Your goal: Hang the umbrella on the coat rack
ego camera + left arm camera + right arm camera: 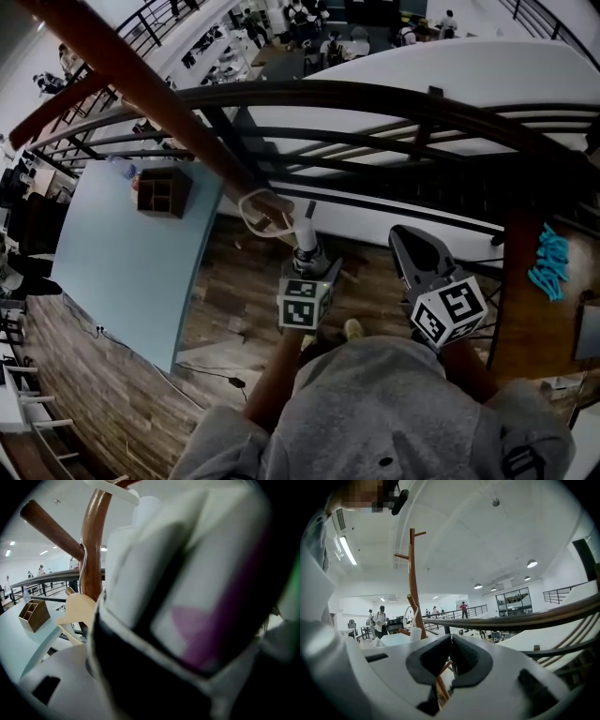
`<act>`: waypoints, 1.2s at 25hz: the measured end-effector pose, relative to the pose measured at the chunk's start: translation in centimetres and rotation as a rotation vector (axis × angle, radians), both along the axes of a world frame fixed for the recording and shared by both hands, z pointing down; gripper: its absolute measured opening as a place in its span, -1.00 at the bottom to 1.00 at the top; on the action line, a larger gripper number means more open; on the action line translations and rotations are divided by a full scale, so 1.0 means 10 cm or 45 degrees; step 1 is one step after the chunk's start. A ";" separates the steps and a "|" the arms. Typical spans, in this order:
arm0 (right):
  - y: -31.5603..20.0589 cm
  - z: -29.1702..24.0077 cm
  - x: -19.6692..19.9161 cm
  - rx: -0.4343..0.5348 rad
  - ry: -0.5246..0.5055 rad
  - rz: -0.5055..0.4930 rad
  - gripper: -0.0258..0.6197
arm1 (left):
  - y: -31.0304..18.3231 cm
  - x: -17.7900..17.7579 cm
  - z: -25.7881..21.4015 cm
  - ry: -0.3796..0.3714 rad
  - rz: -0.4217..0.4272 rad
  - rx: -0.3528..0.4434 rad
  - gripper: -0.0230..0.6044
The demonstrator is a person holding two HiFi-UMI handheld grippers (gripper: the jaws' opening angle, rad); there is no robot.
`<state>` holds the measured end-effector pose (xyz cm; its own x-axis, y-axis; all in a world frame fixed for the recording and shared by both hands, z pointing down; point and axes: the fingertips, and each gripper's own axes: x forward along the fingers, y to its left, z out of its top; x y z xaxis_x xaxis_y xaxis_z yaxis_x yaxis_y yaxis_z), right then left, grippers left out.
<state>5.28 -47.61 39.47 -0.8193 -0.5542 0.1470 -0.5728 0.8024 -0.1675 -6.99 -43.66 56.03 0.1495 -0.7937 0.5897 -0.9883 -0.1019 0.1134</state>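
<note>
We see one person from above in a grey top, with two grippers, each bearing one cube of black-and-white square markers: one cube (302, 305) on the left, one (450, 314) on the right. These patterns are the only labels we can make out.

The left gripper (307, 262) has its fingers clamped on the one umbrella (305, 234), whose white handle end sticks out ahead of them. In the left gripper view the umbrella (187, 597) fills most of the picture, blurred, in white, black and purple panels. Its single white strap loop (246, 217) lies against the one coat rack (159, 98), a brown wooden pole with pegs. We cannot tell whether the loop is hooked over a peg. In the left gripper view the pole (91, 550) stands just beside the umbrella, with one peg branching up and to the left.

The right gripper (408, 239) is held beside the left, apart from the umbrella. In its own view the fingers (466, 656) are together, with nothing between them, and the rack (412, 573) rises beyond them.

One light blue surface (112, 253) stands below and to the left, carrying one wooden organiser box (164, 190) divided into compartments. A dark railing (375, 103) curves across behind the rack. At the far right lies one bright blue bundle (548, 262) that we cannot identify. In the right gripper view we count at least three people (380, 619) in the distance.
</note>
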 end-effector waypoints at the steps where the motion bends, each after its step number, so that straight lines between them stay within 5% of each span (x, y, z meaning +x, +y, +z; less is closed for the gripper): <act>1: 0.00 0.00 0.02 0.002 0.000 0.002 -0.84 | 0.02 0.01 0.02 -0.002 0.006 -0.004 0.02; 20: 0.10 0.00 0.10 0.010 0.005 -0.020 -0.84 | 0.34 -0.02 0.46 -0.050 -0.057 -0.142 0.04; 30: 0.16 -0.01 0.13 0.001 0.002 -0.031 -0.84 | 0.36 -0.03 0.48 -0.056 -0.073 -0.118 0.06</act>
